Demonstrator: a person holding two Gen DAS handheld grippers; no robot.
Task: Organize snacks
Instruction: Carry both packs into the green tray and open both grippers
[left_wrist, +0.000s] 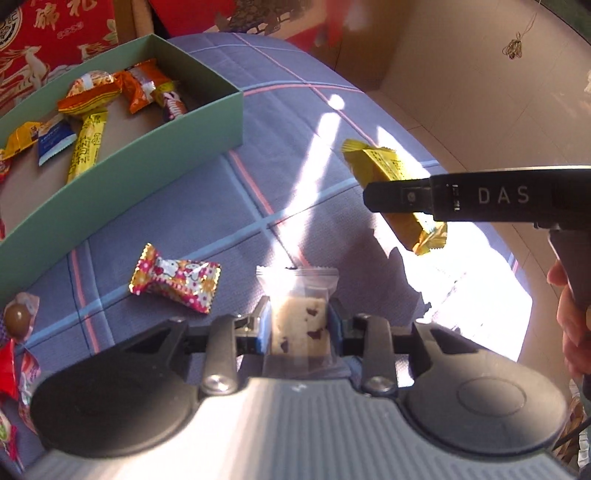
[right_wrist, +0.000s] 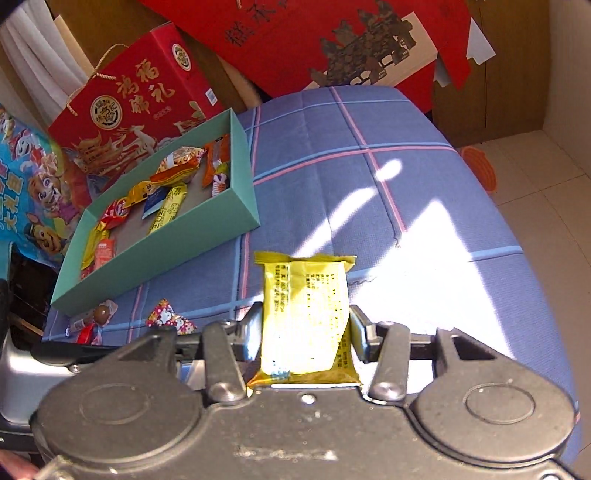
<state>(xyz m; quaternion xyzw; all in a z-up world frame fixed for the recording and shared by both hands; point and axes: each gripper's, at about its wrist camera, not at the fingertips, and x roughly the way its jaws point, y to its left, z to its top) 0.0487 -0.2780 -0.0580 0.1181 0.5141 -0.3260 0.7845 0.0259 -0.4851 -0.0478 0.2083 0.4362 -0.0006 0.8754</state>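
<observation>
Snack box (left_wrist: 155, 158), green cardboard, sits far left on the blue plaid bench (left_wrist: 295, 122), wrapped sweets and a yellow bar (left_wrist: 85, 147) inside. Loose on the cloth just in front of it: chocolate ball (left_wrist: 17, 316) and floral-wrapped candy (left_wrist: 175, 278). Left claw (left_wrist: 298, 320) clamped on a clear-wrapped nougat piece (left_wrist: 299, 325), lifted off the cloth. Right claw (right_wrist: 306, 328) clamped on a yellow snack pack (right_wrist: 306, 306), held above the bench's sunlit right side, well apart from the box.
</observation>
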